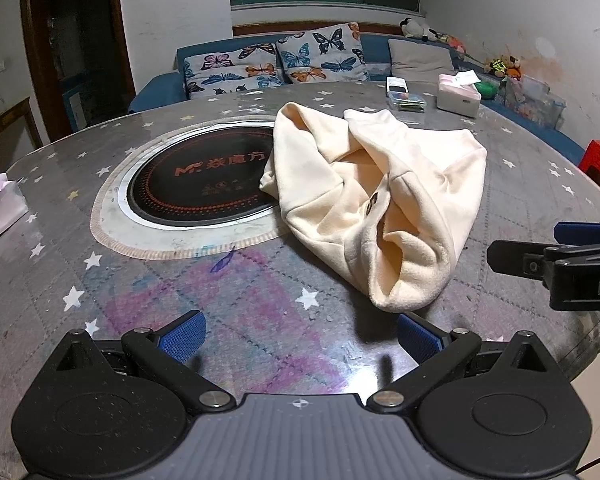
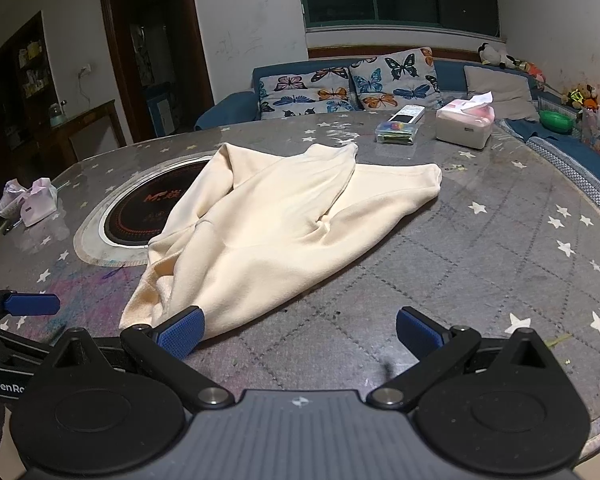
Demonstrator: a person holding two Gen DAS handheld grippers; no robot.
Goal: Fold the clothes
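A cream fleece garment [image 1: 384, 200] lies crumpled on the round star-patterned table [image 1: 140, 288], partly over the black round hotplate [image 1: 196, 184]. My left gripper [image 1: 300, 338] is open and empty, just short of the garment's near hem. My right gripper [image 2: 300, 334] is open and empty; its left blue pad [image 2: 182, 330] is at the garment's near edge [image 2: 268, 240]. The right gripper also shows at the right edge of the left wrist view [image 1: 560, 252], and the left one at the left edge of the right wrist view [image 2: 28, 304].
A white tissue box [image 2: 466, 124], a clear box of small items [image 2: 396, 132] and a flat box [image 2: 408, 114] stand at the table's far side. A pink tissue pack [image 2: 36, 200] lies at the left. A blue sofa with butterfly cushions [image 2: 352, 88] is behind the table.
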